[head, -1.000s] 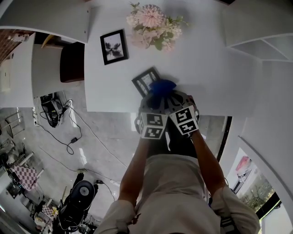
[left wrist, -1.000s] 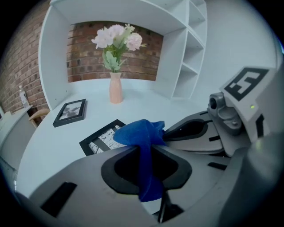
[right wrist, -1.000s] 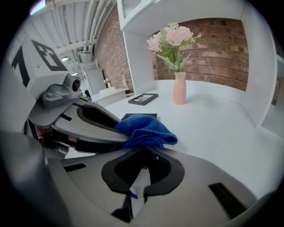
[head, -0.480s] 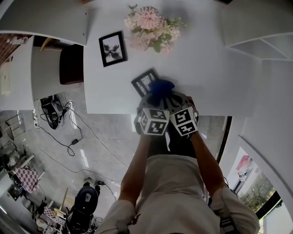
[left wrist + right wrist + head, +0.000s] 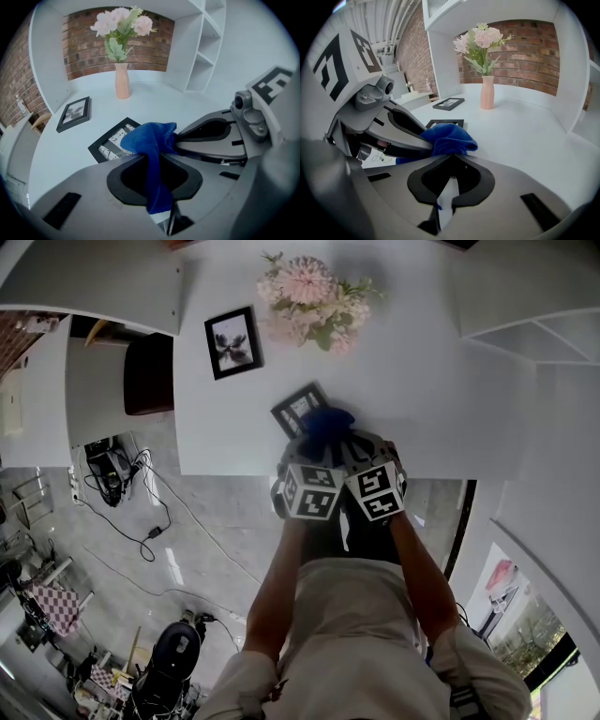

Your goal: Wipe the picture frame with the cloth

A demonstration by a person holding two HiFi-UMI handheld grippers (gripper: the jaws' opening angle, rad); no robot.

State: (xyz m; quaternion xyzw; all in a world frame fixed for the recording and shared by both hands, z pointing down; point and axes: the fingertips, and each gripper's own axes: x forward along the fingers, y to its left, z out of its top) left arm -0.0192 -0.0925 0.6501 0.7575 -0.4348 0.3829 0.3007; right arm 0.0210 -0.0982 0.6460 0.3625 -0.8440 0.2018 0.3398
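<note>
A black picture frame (image 5: 297, 406) lies flat on the white table (image 5: 422, 399), just beyond my grippers. The blue cloth (image 5: 326, 425) is bunched over the frame's near corner. My left gripper (image 5: 153, 157) is shut on the cloth (image 5: 151, 140), which hangs down through its jaws. My right gripper (image 5: 452, 155) is shut on the same cloth (image 5: 449, 137) from the other side. Both grippers sit close together at the table's front edge. In the left gripper view the frame (image 5: 110, 142) shows behind the cloth, partly hidden by it.
A second black frame (image 5: 232, 341) lies farther back on the left. A pink vase of flowers (image 5: 123, 82) stands at the back in front of a brick wall. White shelves (image 5: 201, 47) rise at the right. Cables lie on the floor (image 5: 141, 512) at the left.
Both grippers and the cloth have barely shifted, a touch to the left. The picture frame has not moved.
</note>
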